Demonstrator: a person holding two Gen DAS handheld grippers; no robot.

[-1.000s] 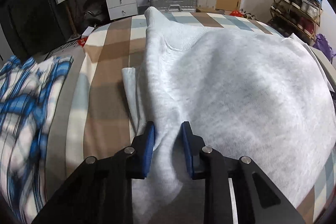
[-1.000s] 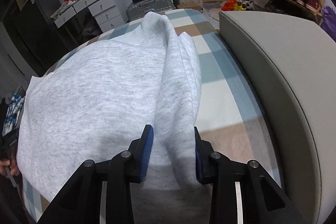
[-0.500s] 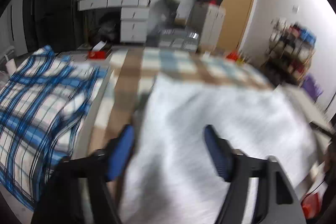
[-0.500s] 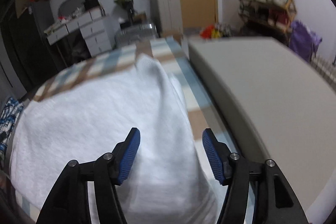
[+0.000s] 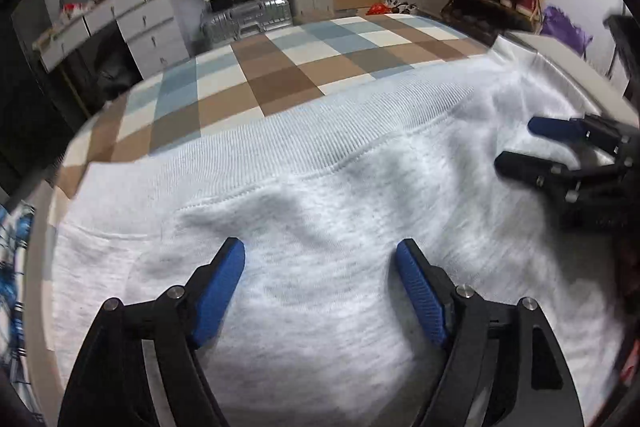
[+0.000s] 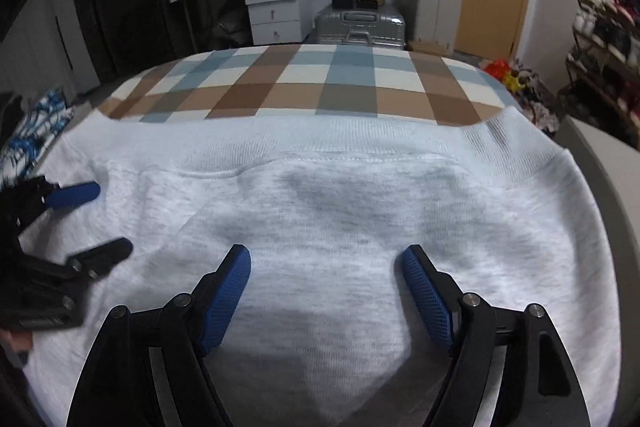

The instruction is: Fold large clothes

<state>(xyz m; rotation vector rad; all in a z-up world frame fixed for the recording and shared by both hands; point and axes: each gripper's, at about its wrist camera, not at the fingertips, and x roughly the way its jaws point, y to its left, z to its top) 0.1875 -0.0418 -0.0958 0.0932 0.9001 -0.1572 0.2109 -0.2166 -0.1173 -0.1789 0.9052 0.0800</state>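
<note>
On the bed (image 6: 328,83):
Sweatshirt (image 6: 340,219): lies folded, ribbed hem farthest.
Left claw (image 5: 320,255): spread wide, released since a second ago.
Right claw (image 6: 324,259): likewise empty.
Meaning: fold laid; next fold pending.

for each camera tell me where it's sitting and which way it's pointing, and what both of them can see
Left wrist: rides the left gripper, looking along its open fingers over the grey sweatshirt toward the dresser; the right gripper shows at right.
Right wrist: rides the right gripper, facing the same way; the left gripper shows at left.
Shared: sweatshirt, checkered bedcover, silver suitcase, dresser.
</note>
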